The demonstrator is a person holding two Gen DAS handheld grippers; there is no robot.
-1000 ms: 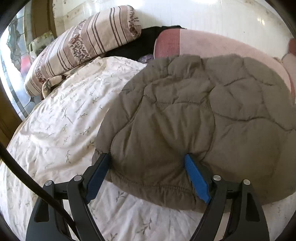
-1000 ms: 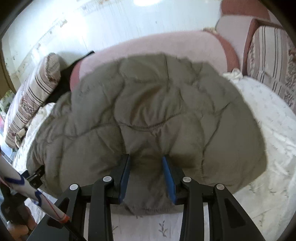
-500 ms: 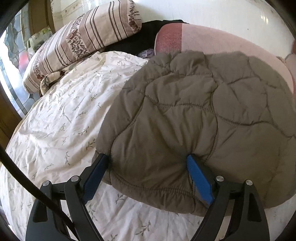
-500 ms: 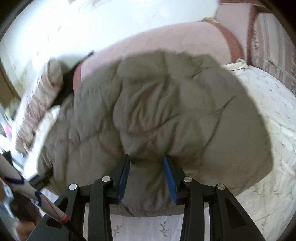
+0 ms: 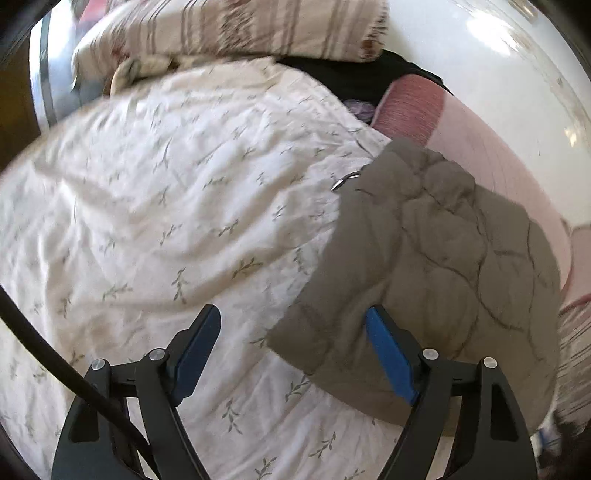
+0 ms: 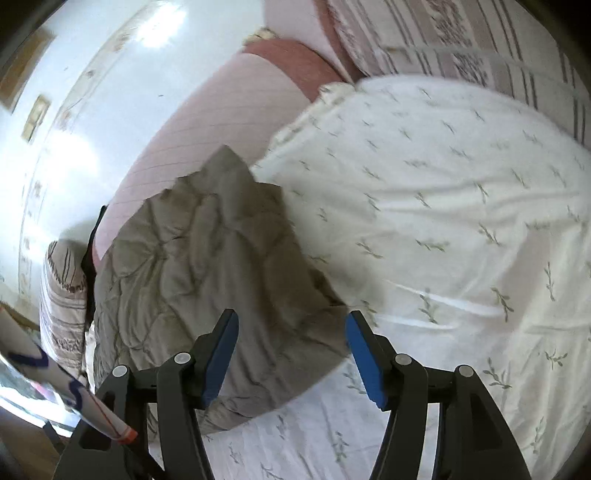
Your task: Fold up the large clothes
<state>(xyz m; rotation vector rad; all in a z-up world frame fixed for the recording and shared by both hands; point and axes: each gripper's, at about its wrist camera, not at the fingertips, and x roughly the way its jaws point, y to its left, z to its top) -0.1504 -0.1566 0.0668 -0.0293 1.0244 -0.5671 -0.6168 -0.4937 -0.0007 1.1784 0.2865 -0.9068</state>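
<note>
A quilted olive-brown jacket (image 5: pixel 443 258) lies in a folded heap on the floral bedsheet (image 5: pixel 166 221), its far side against a pink bolster (image 5: pixel 480 147). My left gripper (image 5: pixel 291 314) hovers over the jacket's near left corner. Its jaws are wide and closing, with only that corner between them and the pads not pressing. In the right wrist view the jacket (image 6: pixel 192 277) fills the lower left. My right gripper (image 6: pixel 291 315) stands over its near right edge. Its jaws are opening, with cloth lying loose between the pads.
Striped pillows (image 5: pixel 240 26) (image 6: pixel 461 40) lie at both ends of the bed. A black garment (image 5: pixel 351 74) is bunched by the bolster (image 6: pixel 221 122). A white tube with blue marks (image 6: pixel 55 380) crosses the lower left, and a black cable (image 5: pixel 55 362) crosses the left gripper.
The right gripper let go of the jacket's hem and widened. Both grippers rolled and swung outward: the left toward bare sheet on the left, the right toward the jacket's right edge.
</note>
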